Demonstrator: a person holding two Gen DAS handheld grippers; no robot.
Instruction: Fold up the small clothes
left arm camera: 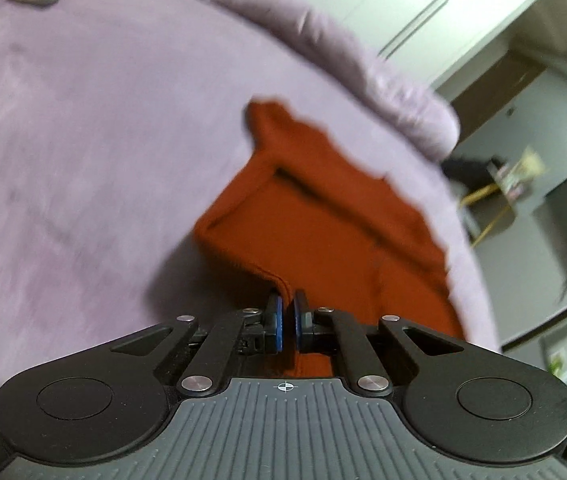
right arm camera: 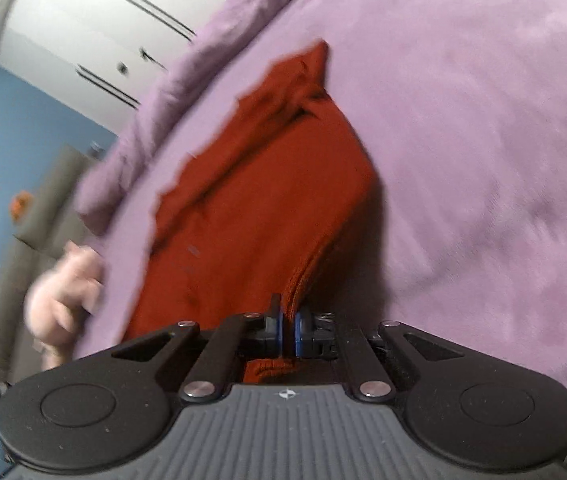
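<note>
Lilac bed cover [left arm camera: 83, 140] fills most of both views, plush, with a bunched roll of the same fabric along its far edge, about 1 o'clock in the left wrist view and 10 o'clock in the right wrist view. White wardrobe doors [right arm camera: 95, 32] with dark slit handles stand beyond the bed at 10–11 o'clock in the right view; blue wall below them at 9. Rust-red garment [left arm camera: 315, 232] lies partly folded on the cover, running from centre toward 5 o'clock in the left view, centre toward 6 in the right view. Pink plush toy [right arm camera: 63, 292] at 8 o'clock in the right view, at the bed edge, just beside the garment but blurred. Left tool [left arm camera: 288, 320] pinched narrow on a garment edge, cloth between blue pads. Right tool [right arm camera: 288, 330] likewise clamped narrow on a thick folded edge of the garment. Nothing lies between the tools and the cloth.
</note>
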